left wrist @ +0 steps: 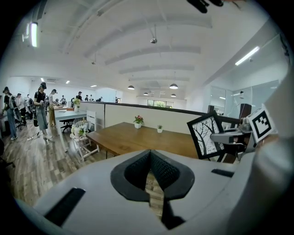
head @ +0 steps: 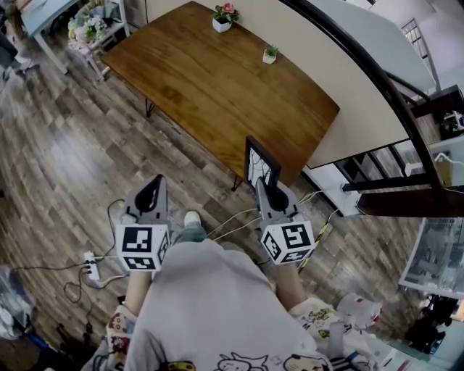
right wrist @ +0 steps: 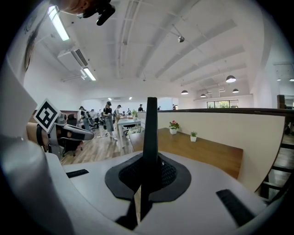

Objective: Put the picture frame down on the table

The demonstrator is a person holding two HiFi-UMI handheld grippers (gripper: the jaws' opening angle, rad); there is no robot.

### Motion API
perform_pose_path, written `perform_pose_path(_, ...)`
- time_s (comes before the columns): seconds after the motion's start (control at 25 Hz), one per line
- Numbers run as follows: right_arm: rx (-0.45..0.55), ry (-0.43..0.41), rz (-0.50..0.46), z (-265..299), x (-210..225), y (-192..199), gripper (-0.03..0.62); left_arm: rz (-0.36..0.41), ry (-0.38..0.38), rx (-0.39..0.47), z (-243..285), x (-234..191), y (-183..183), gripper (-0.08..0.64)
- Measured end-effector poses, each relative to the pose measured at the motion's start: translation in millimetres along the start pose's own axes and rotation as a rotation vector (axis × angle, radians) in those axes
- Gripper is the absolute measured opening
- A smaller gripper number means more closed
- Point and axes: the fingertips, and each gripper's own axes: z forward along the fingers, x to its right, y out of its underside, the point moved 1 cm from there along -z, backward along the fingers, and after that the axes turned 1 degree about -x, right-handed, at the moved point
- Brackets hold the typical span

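Observation:
The picture frame [head: 261, 167] is black with a bare-tree print. It stands upright in my right gripper [head: 264, 190], which is shut on its lower edge, just short of the near corner of the brown wooden table [head: 217, 80]. In the right gripper view the frame [right wrist: 150, 124] appears edge-on as a dark bar rising between the pads. The left gripper view shows the frame [left wrist: 206, 137] from the front, off to the right, with the table [left wrist: 138, 140] beyond it. My left gripper [head: 154, 187] is over the floor to the left, shut and empty.
Two small potted plants [head: 223, 18] [head: 270, 54] stand along the table's far edge. A white partition [head: 348, 94] runs behind the table, and a black stair rail [head: 391, 94] is at right. A power strip [head: 90, 269] and cables lie on the wood floor. People stand far off [left wrist: 41, 110].

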Motion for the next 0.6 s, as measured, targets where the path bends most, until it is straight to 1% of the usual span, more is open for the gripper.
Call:
perform_pose_path(0.28, -0.009, 0.054, 0.005, 1, -8, -3, 0.011, 0.008, 0.038, -0.021, 5, -11, 3, 0.003)
perform_pose_path(0.6, -0.041, 0.106, 0.033, 4, 4, 9, 0.011, 0.013, 0.088, -0.058, 25, -8, 11, 0.003)
